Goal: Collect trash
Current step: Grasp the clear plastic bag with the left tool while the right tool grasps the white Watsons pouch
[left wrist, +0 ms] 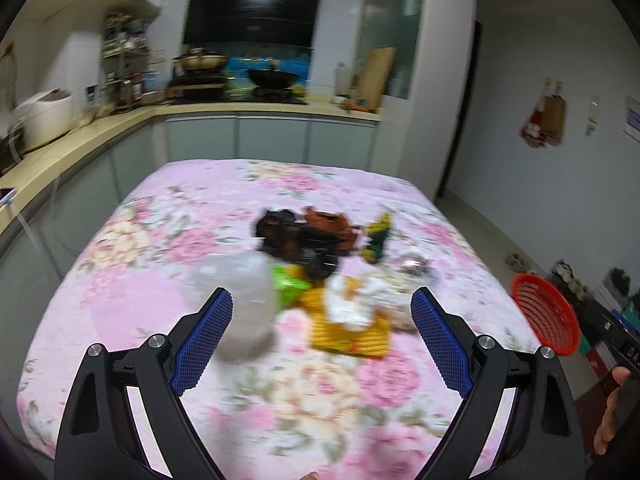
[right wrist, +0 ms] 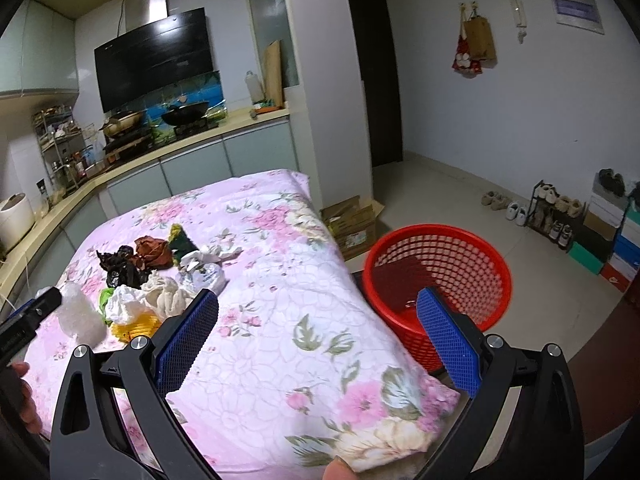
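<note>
A heap of trash lies mid-table on the pink floral cloth (left wrist: 132, 280): a clear plastic bottle (left wrist: 244, 304), black bag (left wrist: 284, 236), brown wrapper (left wrist: 328, 226), green scraps, yellow packet (left wrist: 348, 334) and white crumpled paper (left wrist: 354, 300). My left gripper (left wrist: 322, 338) is open, hovering just before the heap, the bottle near its left finger. My right gripper (right wrist: 318, 330) is open and empty over the table's right edge, with the heap (right wrist: 152, 280) to its left. A red mesh basket (right wrist: 440, 272) stands on the floor to the right and also shows in the left wrist view (left wrist: 546, 314).
A kitchen counter (left wrist: 100, 128) with a rice cooker, stove and wok runs behind and left of the table. Cardboard boxes (right wrist: 352, 220) sit on the floor by the table's far corner. A shoe rack and boxes (right wrist: 592, 224) line the right wall.
</note>
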A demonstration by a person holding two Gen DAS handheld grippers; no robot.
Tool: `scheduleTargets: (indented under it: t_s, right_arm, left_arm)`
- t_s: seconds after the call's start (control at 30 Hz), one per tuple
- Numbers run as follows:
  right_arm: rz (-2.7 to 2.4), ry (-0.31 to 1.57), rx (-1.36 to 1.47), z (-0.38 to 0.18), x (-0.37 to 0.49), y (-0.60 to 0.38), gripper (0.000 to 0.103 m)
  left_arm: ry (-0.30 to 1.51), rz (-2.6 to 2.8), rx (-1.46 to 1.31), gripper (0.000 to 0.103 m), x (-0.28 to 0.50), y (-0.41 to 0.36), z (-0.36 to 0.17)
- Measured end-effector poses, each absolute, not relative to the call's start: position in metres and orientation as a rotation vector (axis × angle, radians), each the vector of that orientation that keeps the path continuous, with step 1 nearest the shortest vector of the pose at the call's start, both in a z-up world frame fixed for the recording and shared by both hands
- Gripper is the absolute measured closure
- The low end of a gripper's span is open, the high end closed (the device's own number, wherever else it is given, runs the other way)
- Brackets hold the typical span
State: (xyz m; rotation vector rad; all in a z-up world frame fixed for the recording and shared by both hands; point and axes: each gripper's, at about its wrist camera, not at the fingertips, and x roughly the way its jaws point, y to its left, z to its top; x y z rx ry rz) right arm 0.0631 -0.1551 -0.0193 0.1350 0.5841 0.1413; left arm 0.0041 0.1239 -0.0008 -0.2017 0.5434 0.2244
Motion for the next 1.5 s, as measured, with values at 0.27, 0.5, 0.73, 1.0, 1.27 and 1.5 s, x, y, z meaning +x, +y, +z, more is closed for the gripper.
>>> scheduleTargets:
  t_s: [0.27, 0.5, 0.73, 1.0, 1.27, 1.5]
  right_arm:
    - [0.18, 0.628, 0.141, -0.028, 0.086, -0.142, 0.007]
    - [0.185, 0.665, 0.165, -0.035, 0.104, -0.141, 0.007]
    - [0.223, 0.705, 0.144, -0.042, 0.117, -0.124, 0.007]
    - [0.27, 0.743, 0.101, -0.048, 0.134, -0.1, 0.007]
    - [0.33, 0.78, 0.067, -0.053, 0.165, -0.067, 0.007]
    - [0.358, 0.78, -0.003, -0.062, 0.197, -0.038, 0.007]
  left_arm:
    - [0.57, 0.315, -0.288, 0.015, 0.011, 0.187, -0.005]
    - [0.584, 0.269, -0.368, 0.015, 0.023, 0.209, -0.011]
    - [0.666, 0.267, -0.344, 0.016, 0.051, 0.201, -0.037]
    - [0.683, 0.24, -0.341, 0.045, 0.064, 0.21, -0.049]
    - [0.672, 0.201, -0.363, 0.06, 0.067, 0.218, -0.048]
    - [0.607, 0.21, -0.366, 0.061, 0.053, 0.225, -0.029]
